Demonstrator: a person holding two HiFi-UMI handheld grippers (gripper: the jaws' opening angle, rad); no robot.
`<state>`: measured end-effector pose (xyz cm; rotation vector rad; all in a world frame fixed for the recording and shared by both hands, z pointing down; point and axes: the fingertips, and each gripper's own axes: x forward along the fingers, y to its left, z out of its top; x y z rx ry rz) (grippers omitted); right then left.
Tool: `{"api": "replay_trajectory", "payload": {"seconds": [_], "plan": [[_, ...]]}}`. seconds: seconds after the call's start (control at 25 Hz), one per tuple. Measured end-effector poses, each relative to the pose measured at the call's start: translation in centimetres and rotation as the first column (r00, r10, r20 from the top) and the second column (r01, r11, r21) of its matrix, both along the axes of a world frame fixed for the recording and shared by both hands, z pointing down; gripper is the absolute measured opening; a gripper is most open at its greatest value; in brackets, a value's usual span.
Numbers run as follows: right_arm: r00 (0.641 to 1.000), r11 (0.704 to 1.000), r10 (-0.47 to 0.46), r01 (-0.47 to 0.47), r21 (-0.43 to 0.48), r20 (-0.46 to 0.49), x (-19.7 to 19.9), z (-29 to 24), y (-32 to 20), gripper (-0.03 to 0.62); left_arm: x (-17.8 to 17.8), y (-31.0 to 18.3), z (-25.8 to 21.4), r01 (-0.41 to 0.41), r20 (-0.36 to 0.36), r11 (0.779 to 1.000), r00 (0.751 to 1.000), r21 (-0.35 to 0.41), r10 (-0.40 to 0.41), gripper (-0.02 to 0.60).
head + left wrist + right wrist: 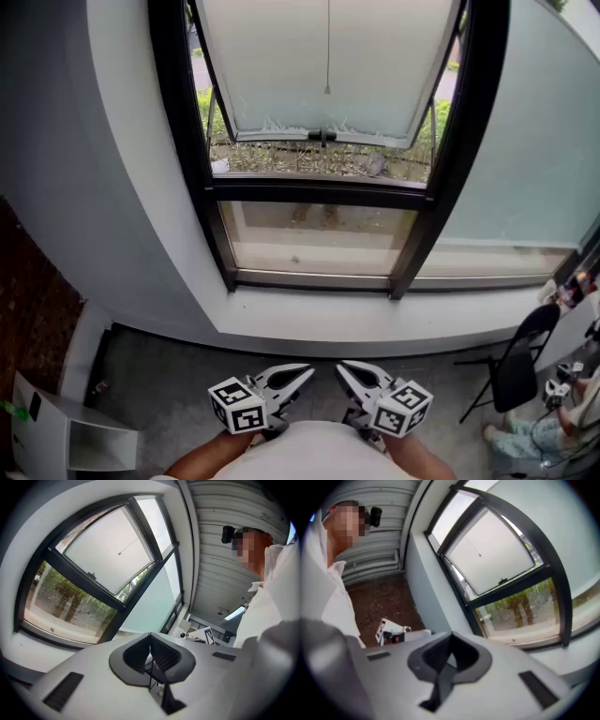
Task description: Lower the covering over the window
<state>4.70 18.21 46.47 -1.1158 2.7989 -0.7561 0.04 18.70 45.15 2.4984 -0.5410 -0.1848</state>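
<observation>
1. Nearest to us, the left gripper (302,377) and the right gripper (349,373) sit side by side close to our body. Each has its jaws closed on nothing, tips aimed at the window.
2. Far ahead, the white roller blind (328,66) covers only the upper pane. Its bottom rail, which carries a small black handle (322,137), stops just above the crossbar of the window frame (309,192), and the lower pane is bare.
3. We see a thin pull cord (327,56) hanging down the blind's centre, well apart from both grippers.
4. We judge the lowering not yet begun.
5. Risks as we see them:
   - Closed jaws would only knock the cord or handle aside.
   - The thin cord could slip through a loose pinch.
   - A sideways or jerky pull could skew the blind or let it spring back up.
</observation>
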Motion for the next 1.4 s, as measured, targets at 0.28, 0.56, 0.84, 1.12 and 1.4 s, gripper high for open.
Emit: {"api": "replay_trajectory", "payload": {"seconds": [0.28,0.56,0.84,1.12,1.4], "plan": [[1.0,1.0,-0.011,0.011,0.004,-0.008,0.1,0.2,-0.2,0.021,0.4,-0.4,0.7,0.014,0.012,1.0,1.0,-0.02,-0.014,0.015],[0.999,1.0,-0.011,0.011,0.005,-0.032,0.1,0.6,-0.5,0.021,0.3,-0.7,1.0,0.018,0.008,1.0,1.0,-0.024,-0.018,0.015],[0.996,0.999,0.019,-0.015,0.052,-0.082,0.9,0.7,-1.0,0.025,-0.1,-1.4,0.9,0.041,-0.016,0.998,0.999,-0.04,-0.042,0.015],[0.994,0.998,0.03,-0.024,0.054,-0.106,1.8,1.4,-1.7,0.094,-0.3,-2.3,1.2,0.075,0.012,0.997,0.997,-0.014,-0.075,0.016],[0.993,0.999,0.043,-0.039,0.037,-0.112,4.2,2.1,-2.5,0.097,0.3,-3.4,1.8,0.161,0.075,0.987,0.984,0.018,-0.162,0.017]]}}
